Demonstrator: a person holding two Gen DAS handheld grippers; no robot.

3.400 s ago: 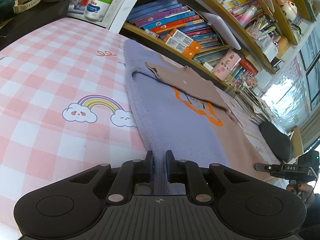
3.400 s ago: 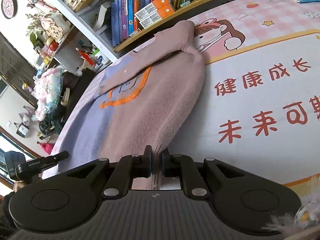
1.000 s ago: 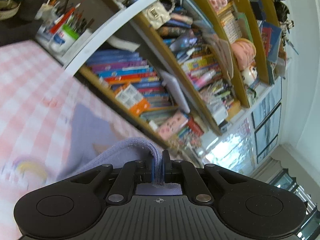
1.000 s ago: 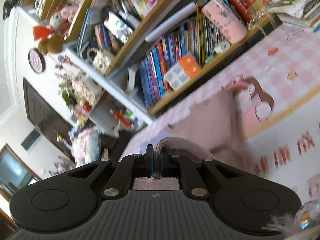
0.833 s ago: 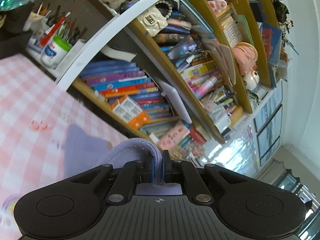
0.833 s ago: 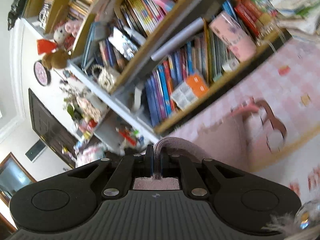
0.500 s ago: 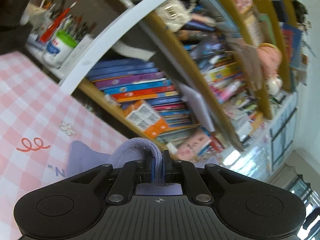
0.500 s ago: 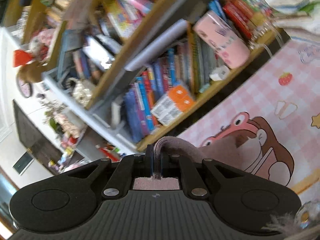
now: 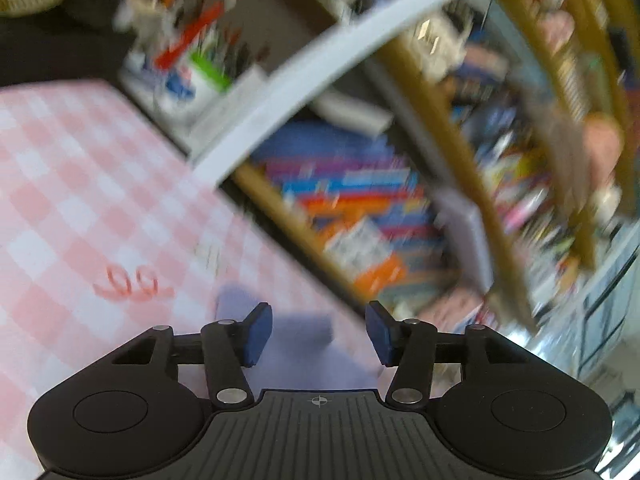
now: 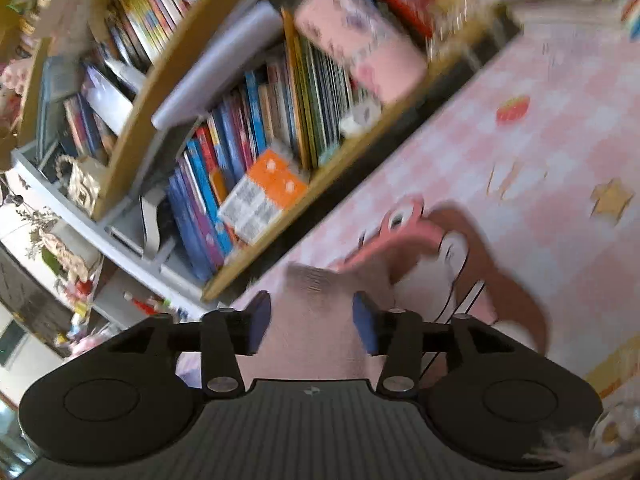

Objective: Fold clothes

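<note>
Left tongs (image 9: 318, 334): spread wide, nothing between the blue pads (image 9: 256, 334). Half a second ago they pinched the lilac hem; that hold is now let go.
Garment, left view: lilac part of the sweater (image 9: 296, 344) lies flat on the pink checked desk (image 9: 68, 184), directly below and ahead of the open jaws. No contact with either pad visible.
Background, left: bookshelf (image 9: 360, 216) and pen cup (image 9: 192, 80) behind the desk, heavily blurred, so the tool is moving.
Right tongs (image 10: 310, 322): likewise spread, empty. Earlier these held the pink hem; also released.
Garment, right view: pink part of sweater (image 10: 320, 320) rests on the desk (image 10: 560, 128), far edge lying over the cartoon print (image 10: 472, 248).
Change: both hems carried up toward the bookshelf side, then dropped together.
Meaning (judgement): bottom-to-top fold looks laid; sweater now a halved bundle near the far desk edge.
Unknown: alignment of edges cannot be told, blur and tool body hide most of the cloth.
Next (judgement): withdraw, inspect, smooth or fold again if needed.
</note>
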